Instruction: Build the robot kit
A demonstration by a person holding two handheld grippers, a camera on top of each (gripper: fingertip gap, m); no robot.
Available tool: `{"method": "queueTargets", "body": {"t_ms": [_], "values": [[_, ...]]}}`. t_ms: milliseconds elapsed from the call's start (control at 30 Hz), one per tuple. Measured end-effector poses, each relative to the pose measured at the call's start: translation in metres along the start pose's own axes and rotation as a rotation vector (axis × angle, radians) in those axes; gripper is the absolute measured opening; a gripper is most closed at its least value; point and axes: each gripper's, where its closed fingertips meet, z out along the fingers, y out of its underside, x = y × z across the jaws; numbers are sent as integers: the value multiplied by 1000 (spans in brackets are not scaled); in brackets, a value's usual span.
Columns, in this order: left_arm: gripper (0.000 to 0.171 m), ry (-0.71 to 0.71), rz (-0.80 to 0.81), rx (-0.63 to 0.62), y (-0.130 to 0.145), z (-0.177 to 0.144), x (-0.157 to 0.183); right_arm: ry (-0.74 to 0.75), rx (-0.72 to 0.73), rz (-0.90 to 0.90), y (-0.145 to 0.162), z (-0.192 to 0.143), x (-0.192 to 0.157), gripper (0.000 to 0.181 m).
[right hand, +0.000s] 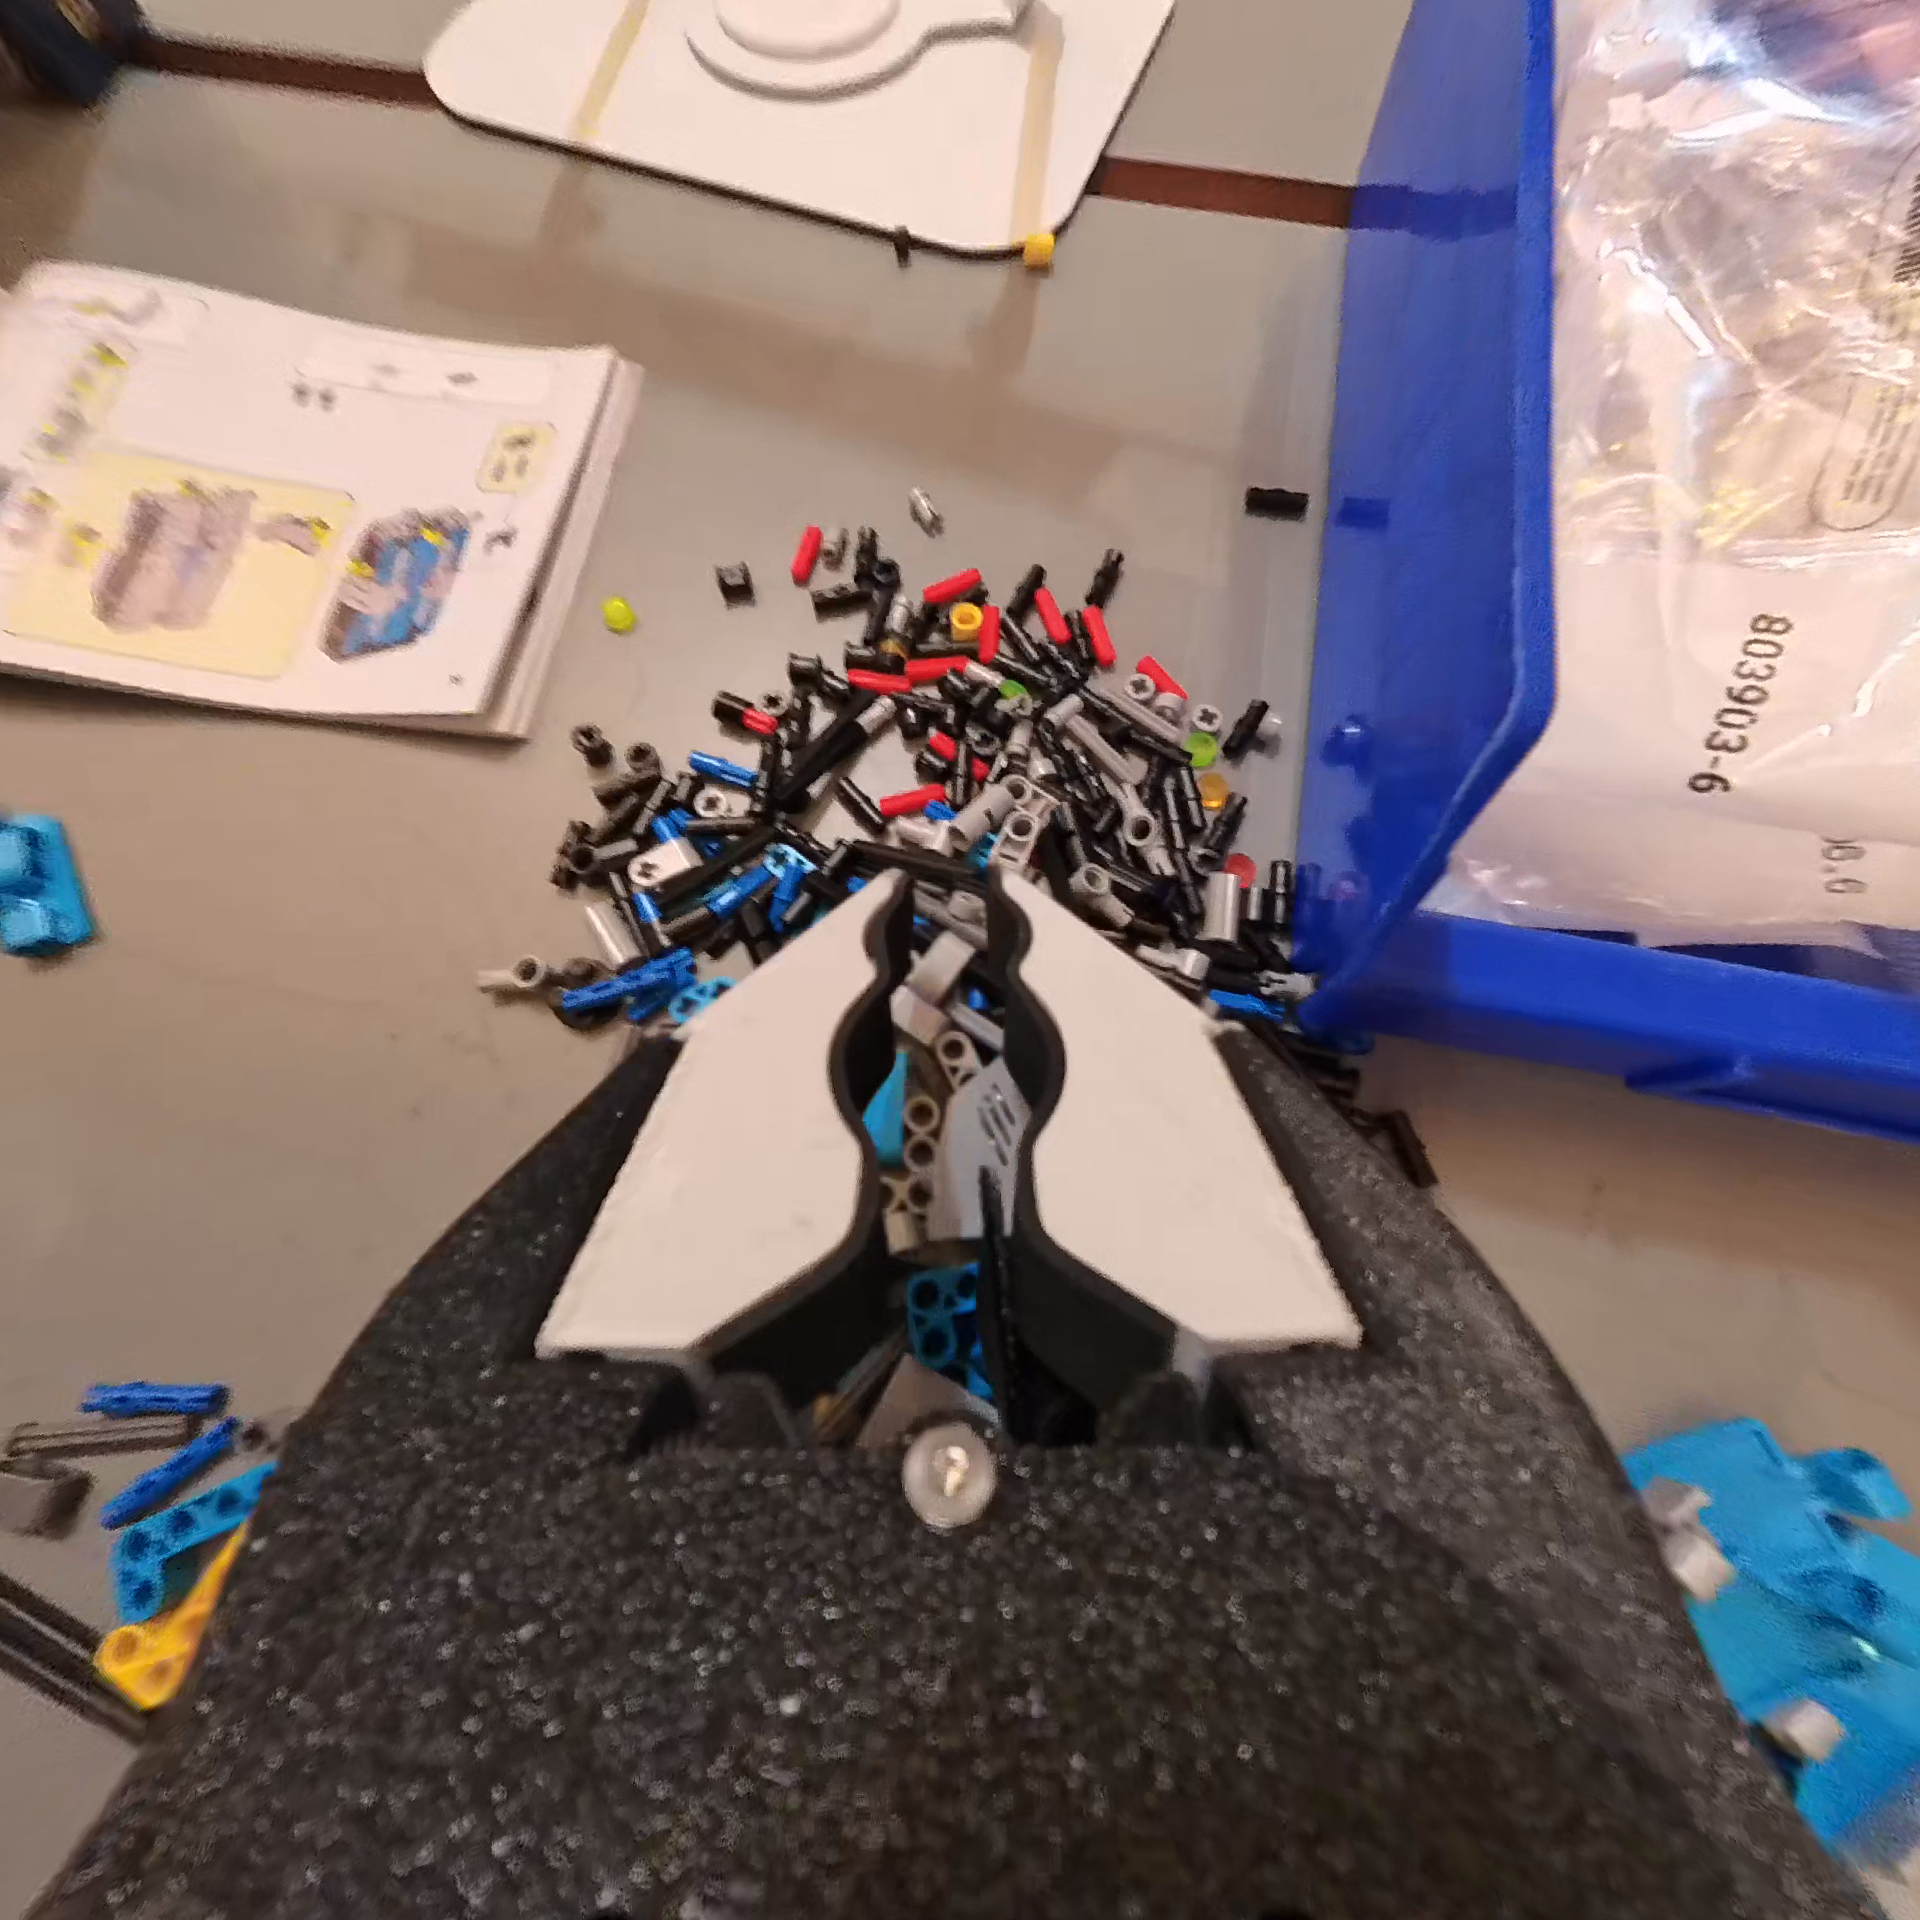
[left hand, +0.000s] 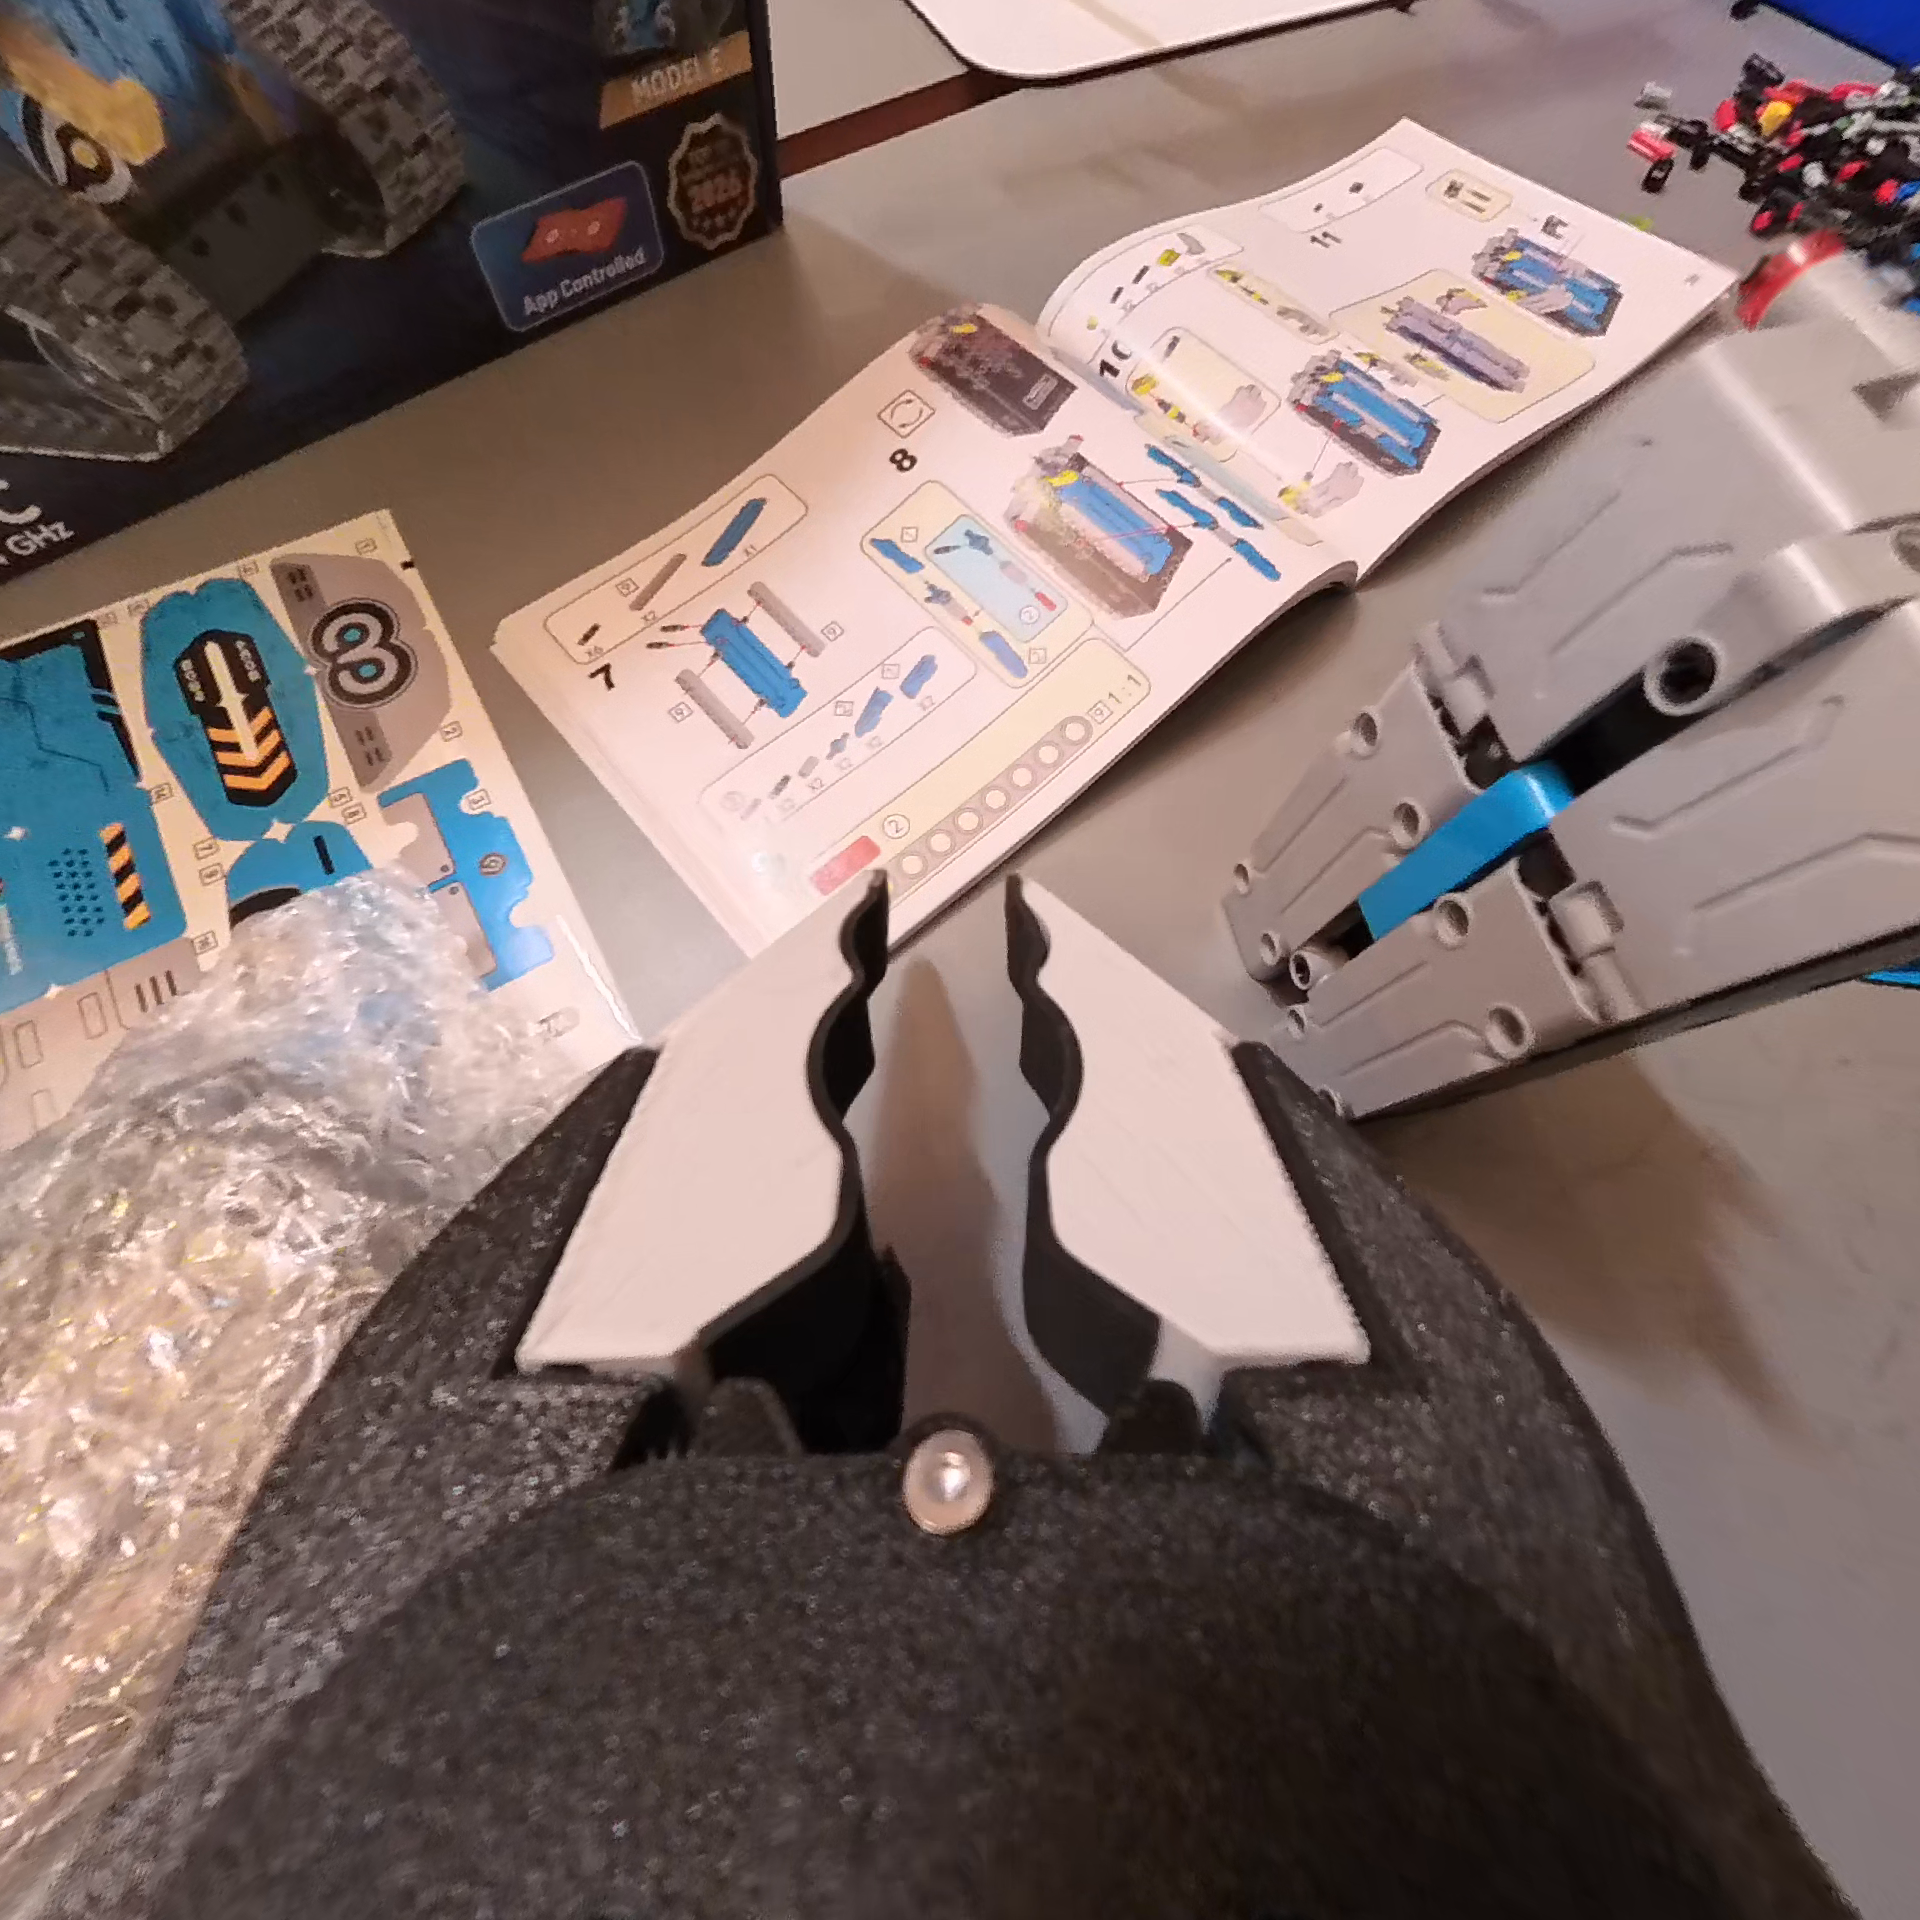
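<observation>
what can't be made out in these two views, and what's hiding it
- Left wrist view: the grey and blue brick assembly is cut off by the right edge; the sticker sheet is partly under crumpled clear plastic.
- Right wrist view: whether the right gripper pinches any piece of the pile of small parts; fingers and blur hide it.
- Right wrist view: the blue bin contents, behind glare on bags.

A hobby or workshop bench, by the look of it: a plain grey tabletop (left hand: 1558,1299) spread with an open paper building-instruction booklet (left hand: 935,623), a printed blue-and-grey sticker sheet (left hand: 260,779), a heap of small plastic construction pins (right hand: 987,769) and a blue plastic storage bin (right hand: 1434,623).
</observation>
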Motion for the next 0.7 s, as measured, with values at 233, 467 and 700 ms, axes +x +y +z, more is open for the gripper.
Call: {"method": "queueTargets", "body": {"t_ms": [233, 467, 700], "values": [[22, 16, 22, -1, 0, 0, 4, 14, 19, -5, -1, 0, 2, 11], [22, 32, 13, -7, 1, 0, 5, 40, -8, -32, 3, 3, 4, 12], [22, 39, 3, -12, 2, 1, 5, 79, -22, -70, 5, 1, 8, 12]]}}
